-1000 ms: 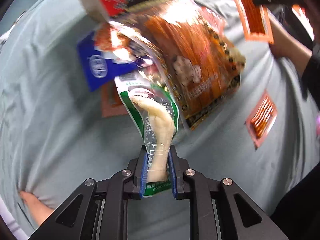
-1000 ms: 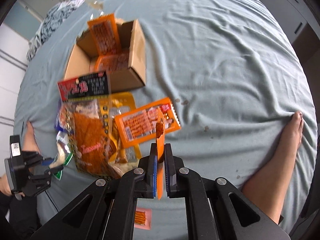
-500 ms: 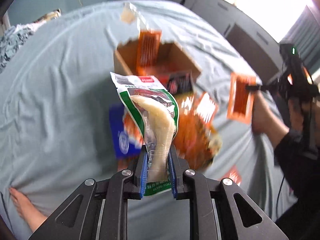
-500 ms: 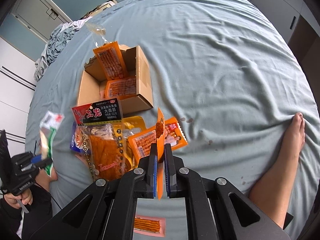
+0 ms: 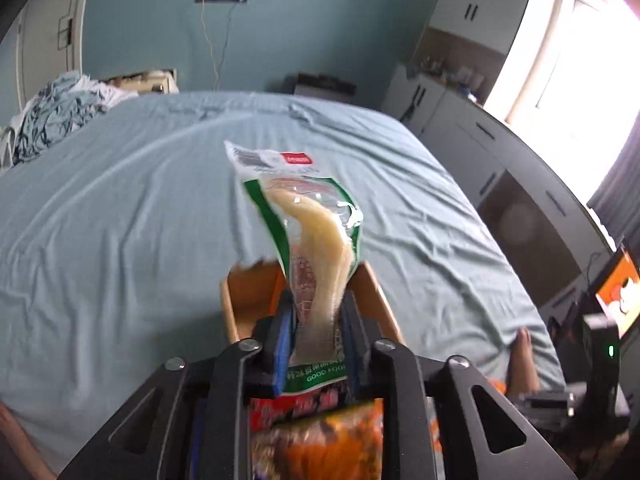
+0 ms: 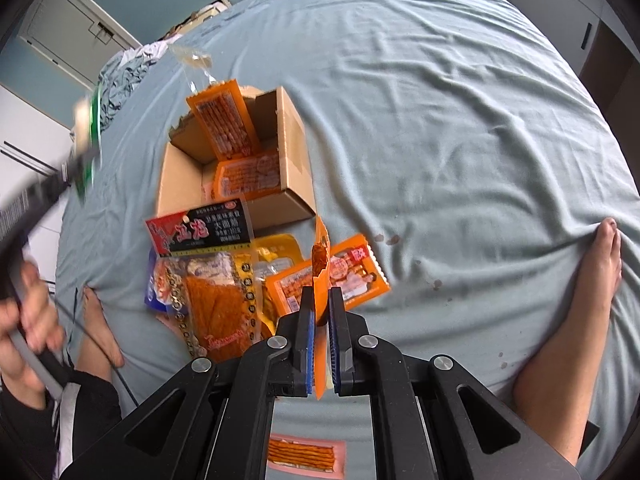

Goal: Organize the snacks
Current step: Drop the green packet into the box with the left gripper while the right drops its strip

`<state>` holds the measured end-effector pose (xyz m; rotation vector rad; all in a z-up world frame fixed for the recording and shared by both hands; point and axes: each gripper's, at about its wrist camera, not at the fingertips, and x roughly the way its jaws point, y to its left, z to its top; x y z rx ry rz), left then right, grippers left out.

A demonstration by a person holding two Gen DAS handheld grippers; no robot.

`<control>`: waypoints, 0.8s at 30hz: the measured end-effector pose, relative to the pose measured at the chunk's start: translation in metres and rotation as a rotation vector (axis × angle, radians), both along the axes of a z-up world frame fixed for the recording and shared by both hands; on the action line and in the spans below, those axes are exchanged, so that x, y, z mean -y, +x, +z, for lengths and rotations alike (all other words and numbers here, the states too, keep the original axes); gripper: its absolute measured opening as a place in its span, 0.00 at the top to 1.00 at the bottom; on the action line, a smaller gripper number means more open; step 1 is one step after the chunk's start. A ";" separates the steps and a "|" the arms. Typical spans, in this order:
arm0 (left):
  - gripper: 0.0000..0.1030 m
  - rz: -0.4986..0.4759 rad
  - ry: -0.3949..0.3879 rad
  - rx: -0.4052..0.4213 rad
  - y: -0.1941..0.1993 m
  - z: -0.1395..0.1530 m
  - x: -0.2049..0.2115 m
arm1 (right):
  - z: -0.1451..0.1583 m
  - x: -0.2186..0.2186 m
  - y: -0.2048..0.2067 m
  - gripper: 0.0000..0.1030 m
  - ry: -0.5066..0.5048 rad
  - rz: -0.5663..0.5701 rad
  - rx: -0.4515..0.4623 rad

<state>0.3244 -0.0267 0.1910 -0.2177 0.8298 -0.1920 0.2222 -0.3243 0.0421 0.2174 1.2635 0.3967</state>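
My left gripper [image 5: 316, 308] has a clear, green-edged packet [image 5: 312, 240] with a pale snack standing upright between its jaws. The jaws are opening, and the pads still touch the packet. It hangs over the open cardboard box [image 5: 248, 300]. In the right wrist view the box [image 6: 296, 152] holds two orange packets [image 6: 224, 120], and the left gripper is a blur at the left edge. My right gripper [image 6: 320, 300] is shut on a thin orange packet [image 6: 320, 264] seen edge-on, above a pile of snacks [image 6: 208, 288] in front of the box.
The grey-blue bed sheet [image 6: 440, 100] spreads wide to the right of the box. A person's bare feet [image 6: 600, 264] press on it at both sides. A small pink packet [image 6: 304, 454] lies near me. Crumpled laundry [image 5: 60, 112] sits at the far left, cabinets [image 5: 460, 120] to the right.
The left gripper rose and swung from the snack pile up over the box, carrying the green-edged packet, and its jaws widened a little. The right gripper stayed put with its orange packet.
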 end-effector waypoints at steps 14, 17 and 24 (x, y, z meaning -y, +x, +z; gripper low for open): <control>0.26 -0.240 0.225 -0.057 -0.077 -0.026 -0.012 | 0.012 -0.004 0.005 0.96 0.003 -0.029 0.055; 0.25 -0.277 0.338 -0.094 -0.100 -0.031 -0.021 | 0.020 -0.009 0.002 0.96 -0.001 -0.016 0.088; 0.25 -0.321 0.347 -0.188 -0.121 -0.044 -0.044 | 0.034 -0.025 0.008 0.96 0.017 -0.015 0.129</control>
